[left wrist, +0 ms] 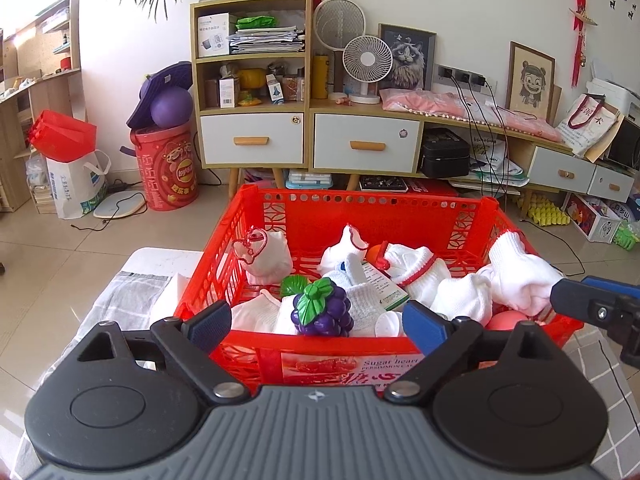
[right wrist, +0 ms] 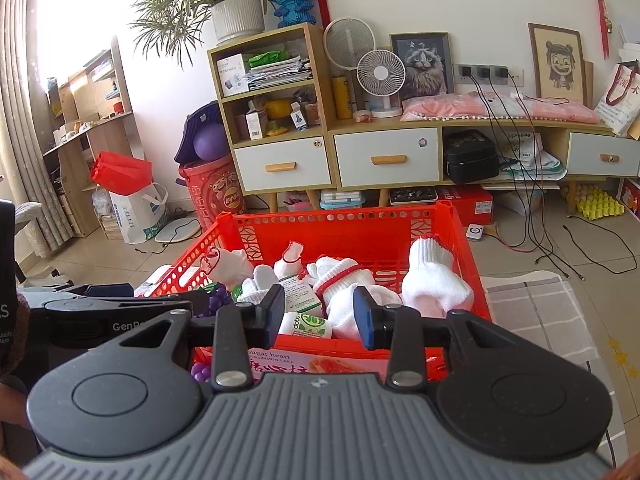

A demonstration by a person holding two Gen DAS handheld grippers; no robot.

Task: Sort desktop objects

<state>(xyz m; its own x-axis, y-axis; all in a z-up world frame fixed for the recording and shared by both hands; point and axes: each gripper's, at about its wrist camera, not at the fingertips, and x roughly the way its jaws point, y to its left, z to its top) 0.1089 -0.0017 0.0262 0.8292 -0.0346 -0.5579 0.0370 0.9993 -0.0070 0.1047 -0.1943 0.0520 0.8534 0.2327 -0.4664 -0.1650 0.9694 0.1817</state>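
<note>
A red plastic basket [left wrist: 360, 216] is seen on a table covered with a grey checked cloth [left wrist: 120, 300], filled with white gloves trimmed in red [left wrist: 420, 276], a toy bunch of purple grapes [left wrist: 322, 312] with a green leaf, a green-and-white medicine box [left wrist: 380, 280] and a small white bottle [right wrist: 306, 324]. An orange ball [left wrist: 376, 254] is glimpsed between the gloves, and something pink [left wrist: 508, 320] is partly hidden in the near right corner.

The left gripper [left wrist: 316, 326] is held just short of the basket's near wall, its jaws spread wide with nothing between them; the grapes are framed in the gap but are not touched. The right gripper [right wrist: 320, 312] is likewise held at the near rim, its jaws parted about halfway and empty, with the bottle and a glove lying beyond them. From the left wrist view its tip is seen at the basket's right side, beside a glove.

A wooden sideboard [right wrist: 384, 136] with white drawers, two fans and framed pictures is seen against the wall behind.
</note>
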